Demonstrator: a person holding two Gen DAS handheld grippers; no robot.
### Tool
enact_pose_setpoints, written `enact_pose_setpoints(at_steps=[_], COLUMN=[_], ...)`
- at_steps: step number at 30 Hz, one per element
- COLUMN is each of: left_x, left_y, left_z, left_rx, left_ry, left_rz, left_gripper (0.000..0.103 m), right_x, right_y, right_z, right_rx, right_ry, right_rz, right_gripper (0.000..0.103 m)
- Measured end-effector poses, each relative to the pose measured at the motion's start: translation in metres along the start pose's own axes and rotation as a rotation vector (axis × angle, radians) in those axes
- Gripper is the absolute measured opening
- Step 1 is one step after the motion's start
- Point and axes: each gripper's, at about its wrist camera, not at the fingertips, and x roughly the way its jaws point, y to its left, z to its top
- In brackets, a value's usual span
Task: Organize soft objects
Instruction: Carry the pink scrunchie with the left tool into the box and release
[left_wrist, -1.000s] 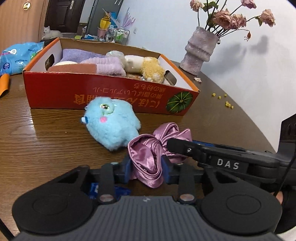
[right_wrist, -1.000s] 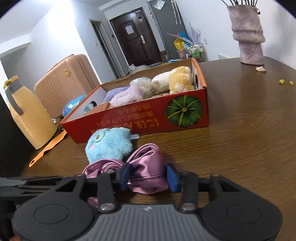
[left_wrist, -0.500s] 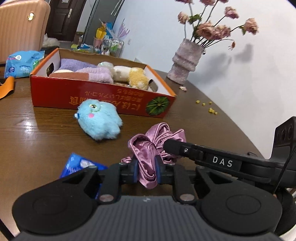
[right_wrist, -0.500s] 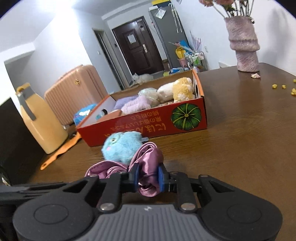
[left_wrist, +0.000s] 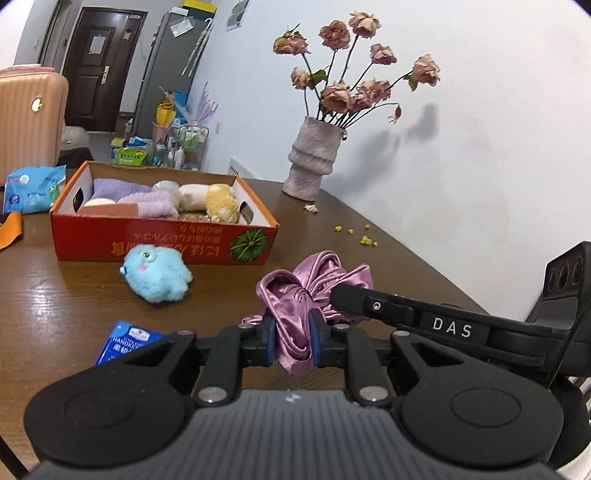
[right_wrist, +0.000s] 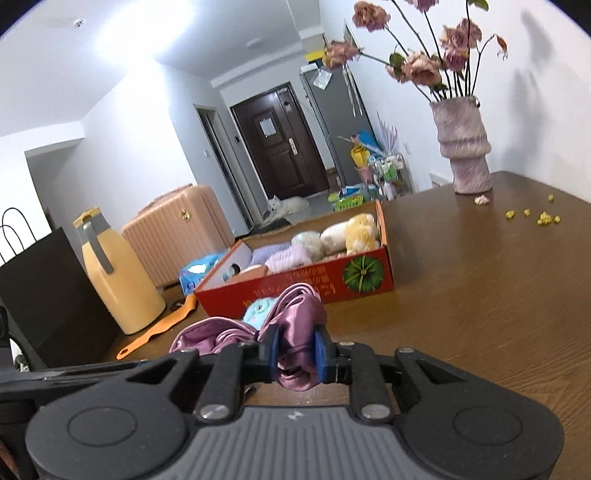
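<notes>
Both tongs, left gripper (left_wrist: 292, 340) and right gripper (right_wrist: 295, 350), are clamped on the pink satin cloth (left_wrist: 314, 284) at lower centre of the frame, seemingly lifted off the table (left_wrist: 55, 302); red box (left_wrist: 162, 243) sits at centre left.

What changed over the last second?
Both grippers, left and right, closed their fingers on the pink satin scrunchie and lifted it off the table. The blue plush and red box stayed put.

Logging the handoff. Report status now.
Left gripper and right gripper shut on satin scrunchie. Blue plush lies before red box.
</notes>
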Motion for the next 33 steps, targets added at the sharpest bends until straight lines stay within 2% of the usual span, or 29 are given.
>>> enact_pose_setpoints(at_steps=[4, 7, 10, 14, 16, 20, 24, 29, 33], left_x=[0.007, 0.024, 0.054, 0.113, 0.145, 0.195, 0.224, 0.232, 0.220], left_y=[0.008, 0.026, 0.054, 0.094, 0.115, 0.147, 0.162, 0.169, 0.166], left_z=[0.025, 0.062, 0.102, 0.144, 0.154, 0.149, 0.135, 0.126, 0.126], left_rx=[0.018, 0.019, -0.024, -0.055, -0.085, -0.107, -0.084, -0.074, -0.050], left_ry=[-0.015, -0.029, -0.012, 0.052, 0.100, 0.184, 0.248, 0.267, 0.248], left_rz=[-0.020, -0.040, -0.056, -0.021, 0.006, 0.055, 0.094, 0.101, 0.125], left_gripper=[0.018, 0.018, 0.018, 0.018, 0.018, 0.019, 0.023, 0.040, 0.046], right_x=[0.012, 0.035, 0.075, 0.151, 0.190, 0.250, 0.282, 0.307, 0.298], right_y=[0.003, 0.007, 0.008, -0.003, -0.010, -0.017, -0.023, -0.030, -0.027], right_z=[0.020, 0.047, 0.079, 0.116, 0.123, 0.120, 0.105, 0.092, 0.091], right_rx=[-0.019, -0.048, -0.068, -0.045, -0.038, -0.082, -0.104, -0.110, -0.134], right_ry=[-0.026, -0.068, -0.082, -0.009, 0.047, 0.147, 0.229, 0.311, 0.285], right_rz=[0.005, 0.001, -0.012, -0.028, -0.045, -0.094, -0.117, -0.145, -0.164], right_gripper=[0.019, 0.019, 0.019, 0.019, 0.019, 0.019, 0.019, 0.025, 0.040])
